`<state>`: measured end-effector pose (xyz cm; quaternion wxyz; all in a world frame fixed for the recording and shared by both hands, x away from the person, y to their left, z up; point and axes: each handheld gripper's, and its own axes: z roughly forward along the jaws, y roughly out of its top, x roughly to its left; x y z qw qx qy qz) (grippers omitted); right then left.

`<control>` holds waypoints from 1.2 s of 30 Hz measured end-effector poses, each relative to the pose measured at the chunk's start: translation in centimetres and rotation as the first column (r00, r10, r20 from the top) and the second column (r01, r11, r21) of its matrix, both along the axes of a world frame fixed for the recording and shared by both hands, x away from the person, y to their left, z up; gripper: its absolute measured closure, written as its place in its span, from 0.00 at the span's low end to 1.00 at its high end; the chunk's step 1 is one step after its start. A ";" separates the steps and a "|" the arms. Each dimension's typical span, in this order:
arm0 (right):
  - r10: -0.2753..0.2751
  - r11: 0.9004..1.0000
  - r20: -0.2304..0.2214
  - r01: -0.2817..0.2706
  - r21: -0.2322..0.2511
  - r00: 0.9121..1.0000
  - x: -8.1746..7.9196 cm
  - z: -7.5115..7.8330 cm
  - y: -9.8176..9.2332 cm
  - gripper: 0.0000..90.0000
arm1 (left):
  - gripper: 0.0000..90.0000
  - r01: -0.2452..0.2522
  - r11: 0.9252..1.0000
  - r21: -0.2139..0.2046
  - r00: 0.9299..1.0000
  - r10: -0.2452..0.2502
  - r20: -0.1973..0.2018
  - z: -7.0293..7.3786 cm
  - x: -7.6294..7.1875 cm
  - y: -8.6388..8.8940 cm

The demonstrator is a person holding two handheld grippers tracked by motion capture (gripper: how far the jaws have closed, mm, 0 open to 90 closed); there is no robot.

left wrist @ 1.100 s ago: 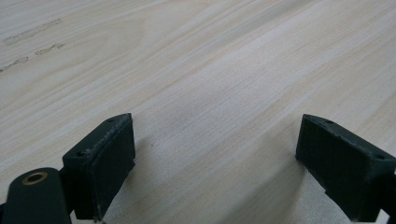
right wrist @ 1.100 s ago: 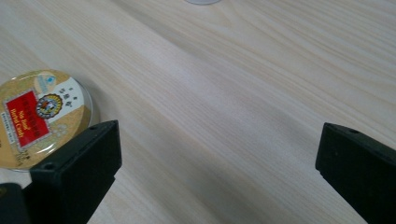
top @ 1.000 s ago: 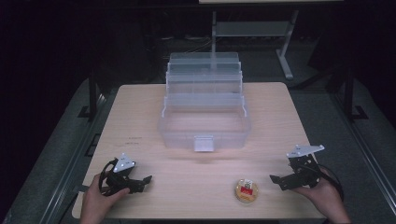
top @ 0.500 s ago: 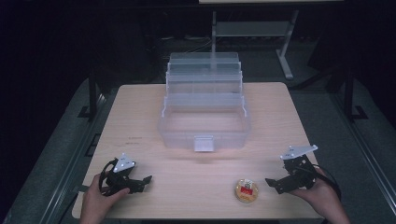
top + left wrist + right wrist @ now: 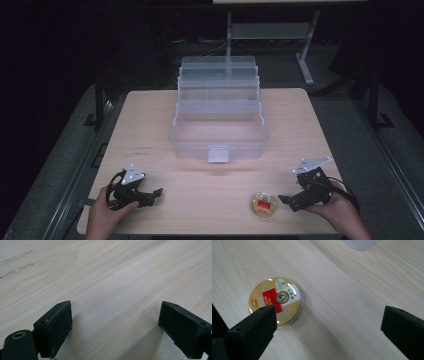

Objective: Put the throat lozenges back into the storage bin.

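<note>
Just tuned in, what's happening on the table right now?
A person holds a gripper in each hand at a wooden table. The right gripper, jaws open, is beside a small round tin with a gold and red lid, not yet around it. The left gripper is open over bare wood, holding nothing. A clear plastic tiered box stands open mid-table, its bottom compartment seemingly empty.

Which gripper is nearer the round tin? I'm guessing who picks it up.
The right gripper: the tin lies just beside its open jaws, while the left gripper sits across the table.
</note>
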<state>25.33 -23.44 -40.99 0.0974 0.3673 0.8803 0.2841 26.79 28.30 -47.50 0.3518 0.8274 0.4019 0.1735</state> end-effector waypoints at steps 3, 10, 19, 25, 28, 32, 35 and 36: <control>0.014 1.000 -0.001 -0.014 0.001 1.000 -0.1 0.1 0.4 0.00 | 0.12 0.000 1.000 0.000 1.000 0.000 0.000 0.0 0.0 0.0; 0.044 0.999 -0.013 -0.044 -0.006 0.999 -0.2 0.1 1.5 0.00 | 0.12 0.000 1.000 0.000 1.000 0.000 0.000 0.0 0.0 0.0; 0.087 0.996 -0.024 -0.087 -0.019 0.996 -0.2 0.0 2.8 0.00 | 0.12 0.000 1.000 0.000 1.000 0.000 0.000 0.0 0.0 0.0; 0.111 0.993 -0.035 -0.112 -0.025 0.993 -0.3 -0.1 3.6 0.00 | 0.12 0.000 1.000 0.000 1.000 0.000 0.000 0.0 0.0 0.0; 0.125 0.992 -0.040 -0.126 -0.028 0.991 -0.3 -0.2 4.0 0.00 | 0.12 0.000 1.000 0.000 1.000 0.000 0.001 0.0 0.0 0.0; 0.139 0.989 -0.050 -0.141 -0.035 0.989 -0.3 -0.4 4.6 0.00 | 0.12 0.000 1.000 0.000 1.000 0.000 0.001 0.0 0.0 0.0; 0.151 0.988 -0.056 -0.153 -0.038 0.987 -0.2 -0.5 5.0 0.00 | 0.12 0.000 1.000 0.000 1.000 0.000 0.000 0.0 0.0 0.0; 0.154 0.987 -0.057 -0.157 -0.039 0.986 -0.2 -0.6 5.1 0.00 | 0.12 0.000 1.000 0.000 1.000 0.000 0.000 0.0 0.0 0.0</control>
